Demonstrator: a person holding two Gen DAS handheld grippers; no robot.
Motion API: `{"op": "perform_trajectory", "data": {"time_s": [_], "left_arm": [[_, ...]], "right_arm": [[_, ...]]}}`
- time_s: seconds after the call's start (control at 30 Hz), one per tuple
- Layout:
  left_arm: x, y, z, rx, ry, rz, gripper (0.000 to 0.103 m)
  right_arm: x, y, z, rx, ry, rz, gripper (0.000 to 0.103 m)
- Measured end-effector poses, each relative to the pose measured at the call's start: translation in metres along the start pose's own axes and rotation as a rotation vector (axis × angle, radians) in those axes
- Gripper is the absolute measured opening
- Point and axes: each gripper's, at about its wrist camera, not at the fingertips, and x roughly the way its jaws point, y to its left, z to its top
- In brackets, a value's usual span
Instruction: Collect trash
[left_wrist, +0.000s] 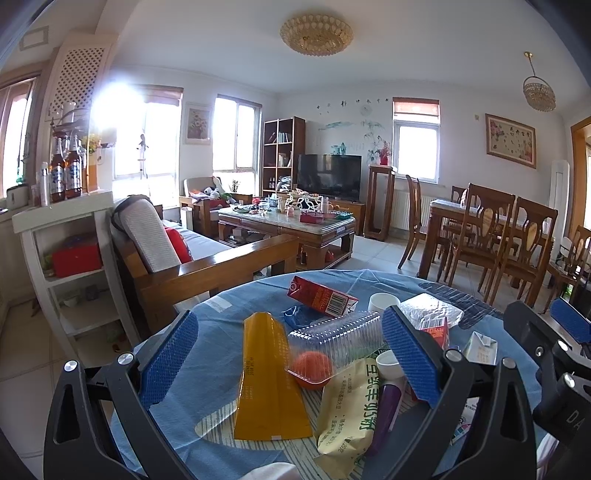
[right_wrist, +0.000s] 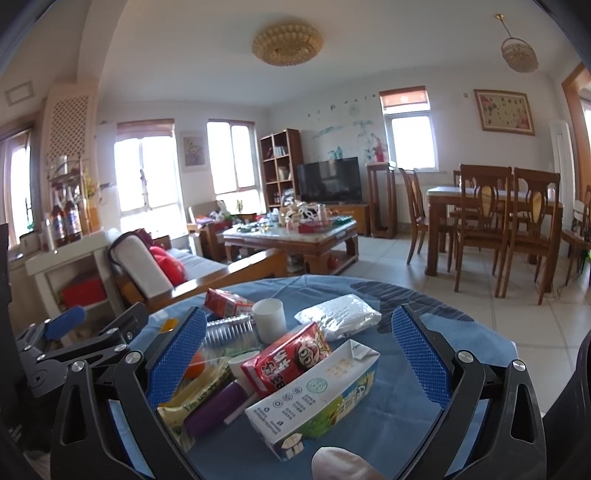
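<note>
Trash covers a round table with a blue cloth (left_wrist: 207, 373) (right_wrist: 417, 402). My left gripper (left_wrist: 290, 362) is open above a yellow pouch (left_wrist: 267, 380), a clear plastic tray (left_wrist: 332, 339) over an orange ball (left_wrist: 312, 369), and a pale snack wrapper (left_wrist: 349, 410). A red carton (left_wrist: 321, 295) and a white cup (left_wrist: 382, 302) lie farther back. My right gripper (right_wrist: 301, 356) is open above a red drink box (right_wrist: 286, 356) and a white milk carton (right_wrist: 314, 398). A silver foil pack (right_wrist: 338, 315), a white cup (right_wrist: 269, 319) and a purple tube (right_wrist: 214, 408) are nearby.
A wooden sofa (left_wrist: 177, 254) stands behind the table on the left, beside a white shelf (left_wrist: 62, 258) with bottles. A cluttered coffee table (left_wrist: 288, 225) and a TV (left_wrist: 328, 177) are farther back. Dining table and chairs (right_wrist: 495, 218) stand at the right.
</note>
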Motion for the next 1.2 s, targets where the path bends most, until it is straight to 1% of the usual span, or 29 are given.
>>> {"op": "perform_trajectory", "data": {"time_s": [0.47, 0.73, 0.83, 0.97, 1.03, 1.1, 1.13, 1.2], "left_arm": [[0.002, -0.001, 0.0, 0.008, 0.013, -0.002, 0.098], [0.002, -0.001, 0.0, 0.007, 0.014, -0.002, 0.098], [0.004, -0.001, 0.0, 0.005, 0.026, -0.007, 0.098], [0.015, 0.003, -0.001, -0.014, 0.079, -0.053, 0.098], [0.023, 0.011, -0.002, -0.057, 0.124, -0.081, 0.098], [0.033, 0.03, -0.005, -0.154, 0.182, -0.137, 0.098], [0.042, 0.045, -0.009, -0.224, 0.233, -0.193, 0.098], [0.056, 0.064, -0.014, -0.288, 0.331, -0.256, 0.098]], "right_arm": [[0.004, -0.006, 0.0, 0.034, 0.022, 0.014, 0.099], [0.004, -0.006, 0.0, 0.037, 0.023, 0.015, 0.099], [0.004, -0.009, 0.0, 0.048, 0.022, 0.015, 0.099], [0.003, -0.018, 0.0, 0.097, 0.017, 0.014, 0.099], [0.002, -0.027, 0.001, 0.157, 0.014, 0.028, 0.099], [0.004, -0.042, 0.0, 0.24, 0.034, 0.062, 0.099], [0.008, -0.051, -0.001, 0.276, 0.068, 0.084, 0.099], [0.016, -0.063, -0.001, 0.269, 0.147, 0.091, 0.099]]}}
